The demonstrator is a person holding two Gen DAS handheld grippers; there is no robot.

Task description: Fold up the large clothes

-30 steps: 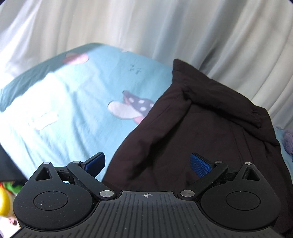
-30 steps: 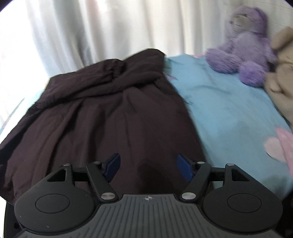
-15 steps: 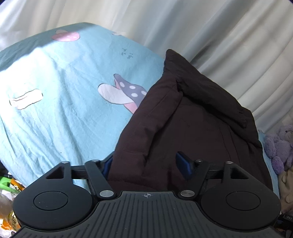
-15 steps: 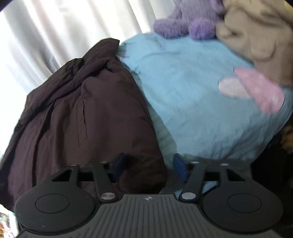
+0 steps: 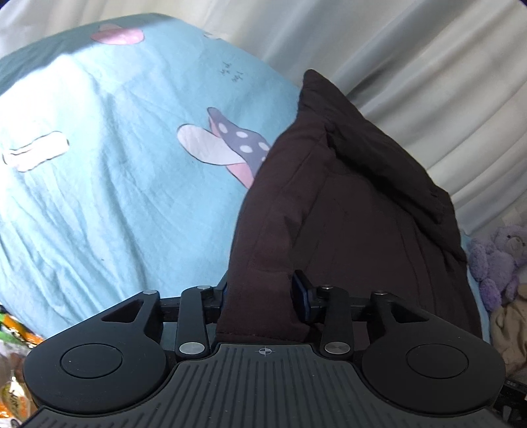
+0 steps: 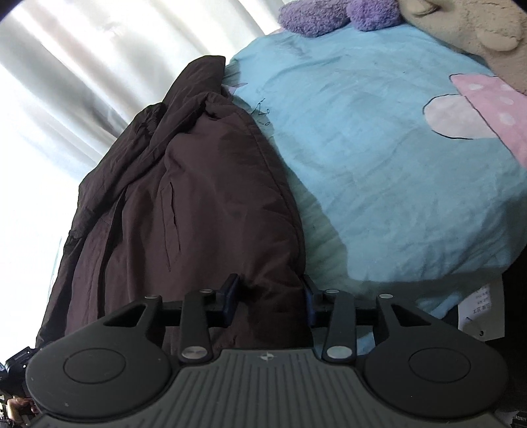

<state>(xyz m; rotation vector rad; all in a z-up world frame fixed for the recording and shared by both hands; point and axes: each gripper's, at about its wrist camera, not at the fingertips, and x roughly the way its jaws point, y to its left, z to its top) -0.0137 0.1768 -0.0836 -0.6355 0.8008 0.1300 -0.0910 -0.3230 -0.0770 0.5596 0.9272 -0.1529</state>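
A large dark brown padded jacket (image 5: 346, 214) lies lengthwise on a light blue bedsheet (image 5: 98, 197). My left gripper (image 5: 262, 288) is at the jacket's near left corner. Its jaws are closing, with the thick hem bunched between them and touching both blue pads. In the right wrist view the same jacket (image 6: 197, 197) runs away from me, a pocket slit showing. My right gripper (image 6: 268, 289) is at the near right corner. Its jaws are closing too, and the jacket's edge fills the gap between the pads.
White curtains (image 5: 411, 66) hang behind the bed. A purple teddy bear (image 6: 329, 16) and a beige plush toy (image 6: 461, 23) sit at the far right of the sheet (image 6: 395, 164). The bed's near edge drops off right of my right gripper. Colourful packets (image 5: 13, 329) lie low on the left.
Both grippers came down to the jacket's near corners and their jaws narrowed from wide open onto the hem. The right gripper also slid right and rolled.
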